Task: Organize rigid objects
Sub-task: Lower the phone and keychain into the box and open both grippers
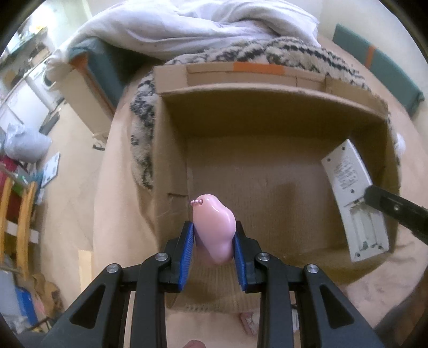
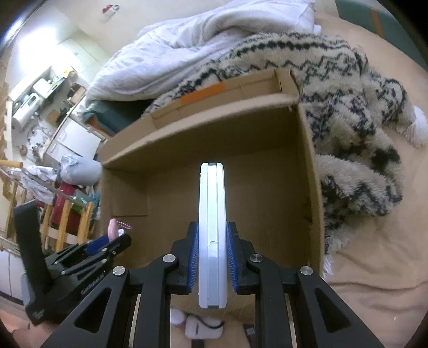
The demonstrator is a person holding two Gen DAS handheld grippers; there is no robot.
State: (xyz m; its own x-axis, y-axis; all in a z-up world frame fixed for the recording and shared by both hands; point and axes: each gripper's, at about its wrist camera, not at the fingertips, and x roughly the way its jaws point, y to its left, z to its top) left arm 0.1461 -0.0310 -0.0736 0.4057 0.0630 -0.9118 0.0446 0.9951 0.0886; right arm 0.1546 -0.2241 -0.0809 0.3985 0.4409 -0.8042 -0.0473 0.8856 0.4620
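An open cardboard box [image 1: 267,107] [image 2: 200,128] lies on the bed, its bottom bare. My left gripper [image 1: 214,230] is shut on a glossy pink bean-shaped object [image 1: 214,227] with a small bead chain at its top, held above the box's near left part. My right gripper [image 2: 212,235] is shut on a white remote control [image 2: 212,227], edge-on in its own view. In the left wrist view the remote [image 1: 353,198] shows its back with an uncovered battery bay, over the box's right side. The left gripper [image 2: 117,238] with the pink object [image 2: 112,227] appears at the right view's lower left.
A fluffy cream blanket with black zigzags [image 2: 361,133] [image 1: 267,50] wraps behind and right of the box. A white duvet [image 1: 187,24] is piled beyond. Small white items [image 2: 203,328] lie on the beige sheet by the box's near edge. The floor at left holds clutter and wooden chairs [image 1: 21,214].
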